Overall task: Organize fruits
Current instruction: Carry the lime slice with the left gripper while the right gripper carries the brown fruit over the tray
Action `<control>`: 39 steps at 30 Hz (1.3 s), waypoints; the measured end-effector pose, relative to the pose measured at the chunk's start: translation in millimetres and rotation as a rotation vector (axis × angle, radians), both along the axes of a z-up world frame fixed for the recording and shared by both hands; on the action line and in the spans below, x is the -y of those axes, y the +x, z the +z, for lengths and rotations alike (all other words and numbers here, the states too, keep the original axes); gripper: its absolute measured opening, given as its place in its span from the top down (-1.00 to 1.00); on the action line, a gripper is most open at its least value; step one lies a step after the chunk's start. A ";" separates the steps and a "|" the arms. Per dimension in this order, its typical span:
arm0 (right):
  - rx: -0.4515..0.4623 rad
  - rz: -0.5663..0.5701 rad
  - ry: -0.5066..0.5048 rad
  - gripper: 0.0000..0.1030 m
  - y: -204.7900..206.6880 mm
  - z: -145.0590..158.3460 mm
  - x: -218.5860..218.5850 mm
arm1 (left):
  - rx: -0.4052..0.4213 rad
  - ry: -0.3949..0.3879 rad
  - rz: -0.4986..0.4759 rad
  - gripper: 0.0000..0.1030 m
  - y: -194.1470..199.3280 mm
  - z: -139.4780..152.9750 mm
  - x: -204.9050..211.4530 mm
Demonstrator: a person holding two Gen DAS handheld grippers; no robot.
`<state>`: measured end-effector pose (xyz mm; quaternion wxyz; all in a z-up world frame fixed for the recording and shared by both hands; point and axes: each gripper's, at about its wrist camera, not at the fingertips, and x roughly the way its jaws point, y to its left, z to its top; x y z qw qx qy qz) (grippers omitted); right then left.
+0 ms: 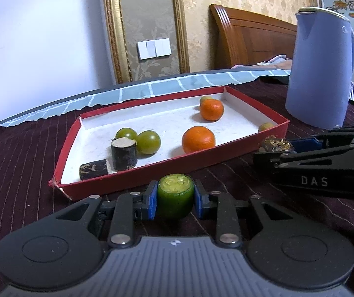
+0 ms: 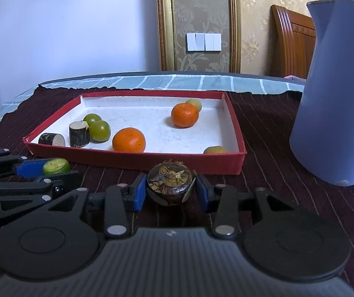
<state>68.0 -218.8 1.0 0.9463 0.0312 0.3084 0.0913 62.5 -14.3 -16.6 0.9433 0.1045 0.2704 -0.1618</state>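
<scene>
Left wrist view: left gripper (image 1: 175, 195) clamps a green fruit (image 1: 175, 196) just short of the red tray (image 1: 137, 173), which already holds most pieces. Right gripper (image 2: 169, 189) brackets a dark fruit (image 2: 170, 184) on the desk; grip uncertain, so two seem left.

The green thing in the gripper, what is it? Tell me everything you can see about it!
The green piece is a short, stubby cylinder with shiny dark green sides and a pale yellow-green cut top, like a slice of fruit or vegetable. It sits upright between the blue pads of the left gripper, which press on both its sides. Below it is the dark striped cloth, just in front of the red tray, not inside it. Whether it rests on the cloth is unclear.
</scene>
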 end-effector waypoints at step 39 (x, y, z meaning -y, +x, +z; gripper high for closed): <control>0.078 -0.007 -0.005 0.22 23.7 39.5 -11.1 | 0.037 -0.020 0.124 0.45 46.3 35.3 -10.6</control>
